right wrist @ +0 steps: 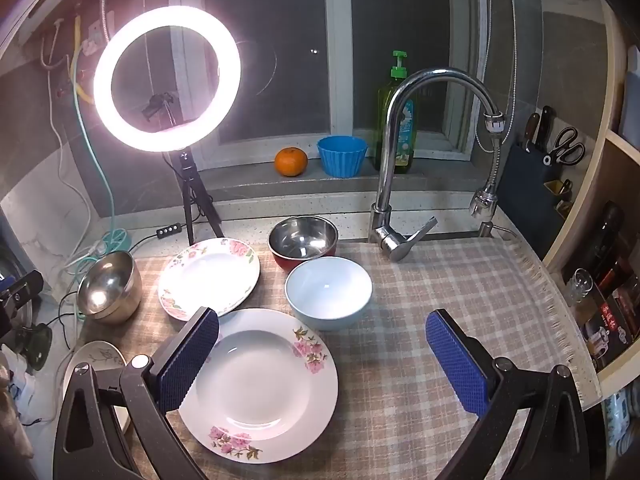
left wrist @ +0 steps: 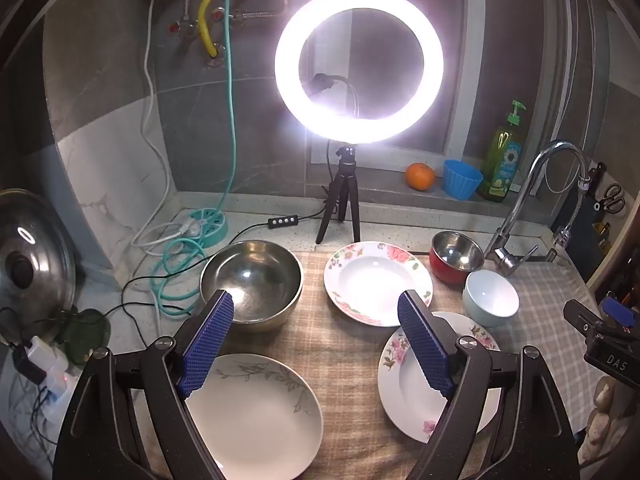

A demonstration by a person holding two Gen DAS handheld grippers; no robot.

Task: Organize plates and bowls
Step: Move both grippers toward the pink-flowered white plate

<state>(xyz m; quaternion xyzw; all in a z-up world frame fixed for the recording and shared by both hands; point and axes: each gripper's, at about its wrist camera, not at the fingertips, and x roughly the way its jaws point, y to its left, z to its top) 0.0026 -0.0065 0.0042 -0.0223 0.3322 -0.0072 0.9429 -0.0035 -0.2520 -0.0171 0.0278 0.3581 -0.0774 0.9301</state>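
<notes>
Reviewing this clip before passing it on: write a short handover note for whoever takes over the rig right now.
Left gripper: open, empty, above the cloth.
Right gripper: open, empty.
Three plates lie apart: leaf plate, rose plate, pink-flower plate.
Three bowls stand apart: steel bowl, red bowl, white bowl.
Done: nothing stacked.
Left: stack the plates, nest the bowls.

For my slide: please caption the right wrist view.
Open right gripper above floral plate and pale blue bowl.
</notes>
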